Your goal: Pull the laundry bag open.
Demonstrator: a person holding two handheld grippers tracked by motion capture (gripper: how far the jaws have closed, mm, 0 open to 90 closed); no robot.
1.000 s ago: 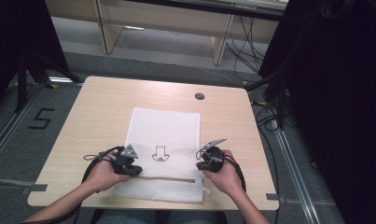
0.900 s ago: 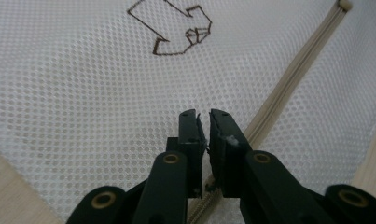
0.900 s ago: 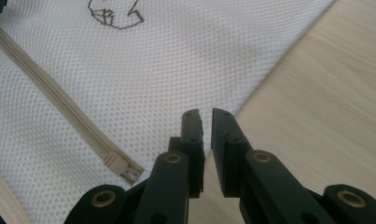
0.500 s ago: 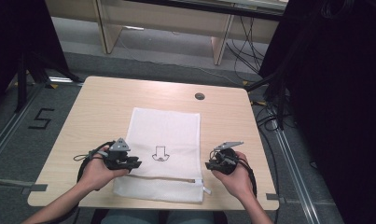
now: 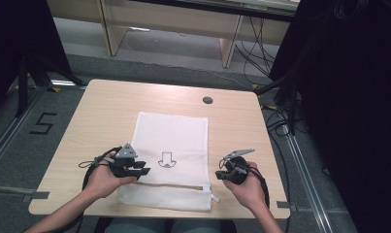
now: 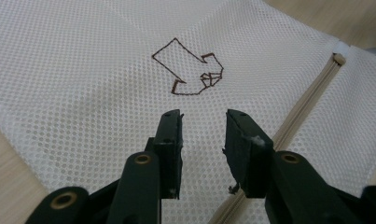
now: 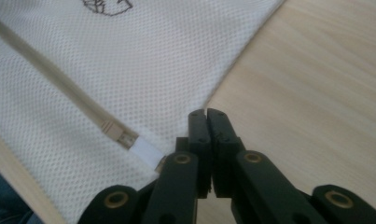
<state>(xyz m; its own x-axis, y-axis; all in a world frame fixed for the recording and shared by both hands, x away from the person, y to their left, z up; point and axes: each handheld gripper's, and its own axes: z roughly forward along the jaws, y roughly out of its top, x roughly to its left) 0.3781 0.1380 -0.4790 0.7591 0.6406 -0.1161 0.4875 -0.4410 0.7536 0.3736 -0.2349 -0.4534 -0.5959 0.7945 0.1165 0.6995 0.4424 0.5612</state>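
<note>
The left gripper [image 6: 202,135], jaws just opening with nothing between them, is hovering over the mesh bag [image 6: 83,70], its arrow print [image 6: 188,70] just ahead. The right gripper [image 7: 206,116], jaws pressed together and empty, is sitting just beside the bag's edge, near the zipper [image 7: 112,129] end.

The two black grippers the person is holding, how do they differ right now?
The left gripper has its jaws apart, having just been opening, with nothing between them; the right gripper has its jaws pressed shut on nothing. The left hangs over the white mesh bag near its drawn arrow; the right sits at the bag's edge over the wooden table. Both are black and two-jawed.
</note>
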